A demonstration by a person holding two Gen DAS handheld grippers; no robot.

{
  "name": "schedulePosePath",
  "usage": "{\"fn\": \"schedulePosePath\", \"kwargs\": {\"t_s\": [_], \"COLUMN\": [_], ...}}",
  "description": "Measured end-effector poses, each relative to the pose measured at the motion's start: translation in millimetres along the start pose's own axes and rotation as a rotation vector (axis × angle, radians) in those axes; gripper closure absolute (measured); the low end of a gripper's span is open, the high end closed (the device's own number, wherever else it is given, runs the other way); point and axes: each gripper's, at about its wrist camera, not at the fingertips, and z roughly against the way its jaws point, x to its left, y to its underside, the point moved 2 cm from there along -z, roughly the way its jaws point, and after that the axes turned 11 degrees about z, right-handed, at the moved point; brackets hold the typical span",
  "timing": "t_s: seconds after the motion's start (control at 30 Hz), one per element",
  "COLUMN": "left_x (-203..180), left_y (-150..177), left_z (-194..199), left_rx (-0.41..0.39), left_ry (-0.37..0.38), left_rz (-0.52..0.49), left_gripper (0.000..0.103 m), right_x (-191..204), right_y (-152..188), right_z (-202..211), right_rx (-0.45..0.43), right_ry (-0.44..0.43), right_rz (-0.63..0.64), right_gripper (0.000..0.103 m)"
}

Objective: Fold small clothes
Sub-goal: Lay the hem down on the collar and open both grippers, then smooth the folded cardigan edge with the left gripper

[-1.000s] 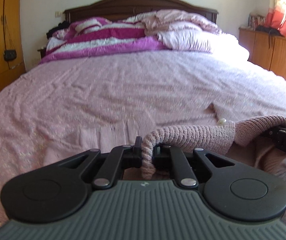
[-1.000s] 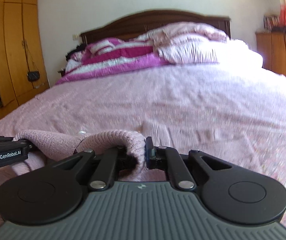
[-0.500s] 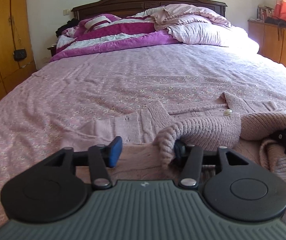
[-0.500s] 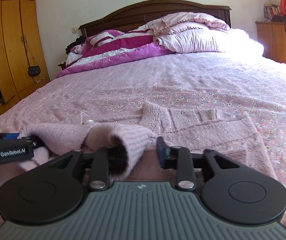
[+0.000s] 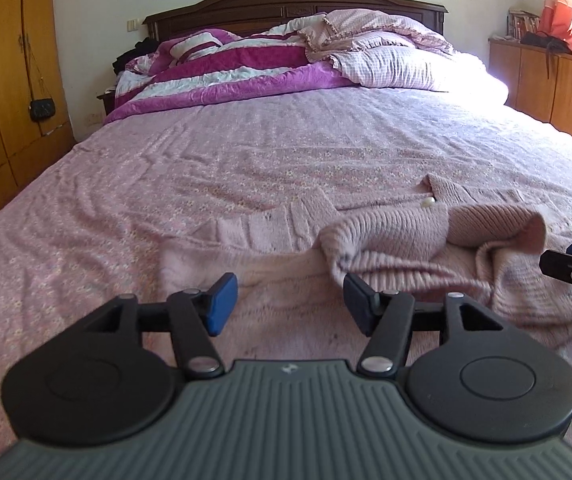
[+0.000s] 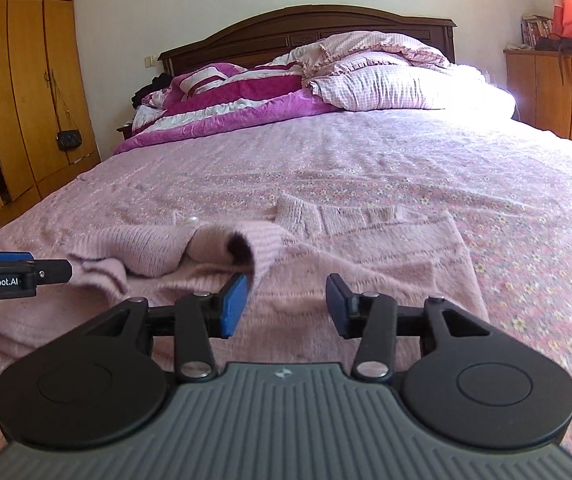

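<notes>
Risk first: the folded-over hem of the pink knit cardigan (image 5: 389,240) sits as a loose, humped roll rather than a flat crease — likely to slump or spring open once nothing holds it. A curled tube of knit (image 6: 242,246) stands up at the middle of the fold; pressing or re-gripping near it could drag the layer underneath and skew the edges. The knit looks soft and stretchy, so a one-sided tug would probably pull the whole garment across the floral bedsheet (image 5: 270,152).

Left gripper (image 5: 287,300): jaws spread wide, nothing between them. The rolled edge lies just ahead of and beside its right pad, close but apparently not touching; flat cardigan body lies under and ahead of the gap.

Right gripper (image 6: 284,304): jaws also spread, empty. The curled fold hangs just above and ahead of its left pad — contact cannot be told. Flat knit lies under the gap.

Cardigan lies on the near part of the bed, a pearl button (image 5: 428,202) showing at the neckline beyond the roll.
</notes>
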Motion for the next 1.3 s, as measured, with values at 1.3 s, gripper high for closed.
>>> {"fn": "schedulePosePath", "kwargs": {"t_s": [1.3], "left_x": [-67], "left_y": [54], "left_z": [-12], "left_rx": [-0.011], "left_ry": [0.074], "left_rz": [-0.283], "left_gripper": [0.043], "right_x": [13], "right_y": [35], "right_z": [38], "right_rx": [0.041], "right_ry": [0.015], "right_rz": [0.052], "right_gripper": [0.051]}}
